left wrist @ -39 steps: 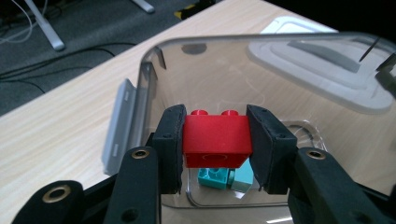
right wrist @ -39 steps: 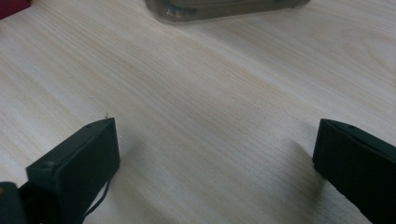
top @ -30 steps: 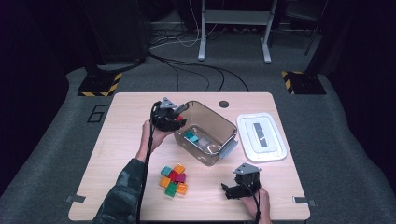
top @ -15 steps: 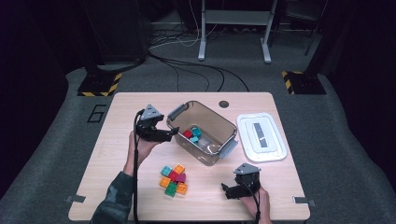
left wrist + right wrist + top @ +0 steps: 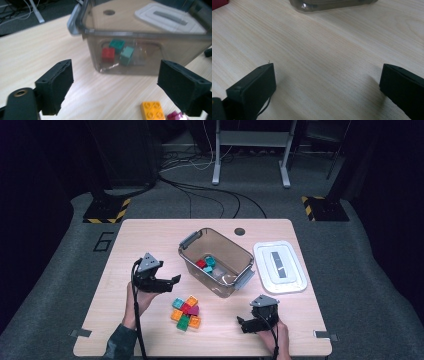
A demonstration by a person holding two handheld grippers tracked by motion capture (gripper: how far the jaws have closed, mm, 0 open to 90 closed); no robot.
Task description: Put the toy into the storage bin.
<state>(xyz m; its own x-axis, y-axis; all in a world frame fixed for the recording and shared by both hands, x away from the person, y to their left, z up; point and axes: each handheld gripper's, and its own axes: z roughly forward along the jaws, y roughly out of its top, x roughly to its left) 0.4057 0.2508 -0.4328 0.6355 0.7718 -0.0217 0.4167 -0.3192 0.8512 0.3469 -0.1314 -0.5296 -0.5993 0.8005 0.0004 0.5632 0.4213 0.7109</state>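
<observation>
Wooden table (image 5: 150, 235) | left gripper (image 5: 172, 280) jaws just opened wide, empty | right gripper (image 5: 243, 324) wide, empty

There is one see-through grey plastic box (image 5: 216, 261) with grey handles. Inside it sit three toy bricks: one red brick (image 5: 108, 54) and two teal bricks (image 5: 117, 44). There is one flat white plastic lid (image 5: 279, 266). A heap of about seven bright toy bricks (image 5: 185, 312) lies on the one wooden desk (image 5: 150, 237). There are two black claws, a left claw (image 5: 173, 280) and a right claw (image 5: 242, 323).
</observation>
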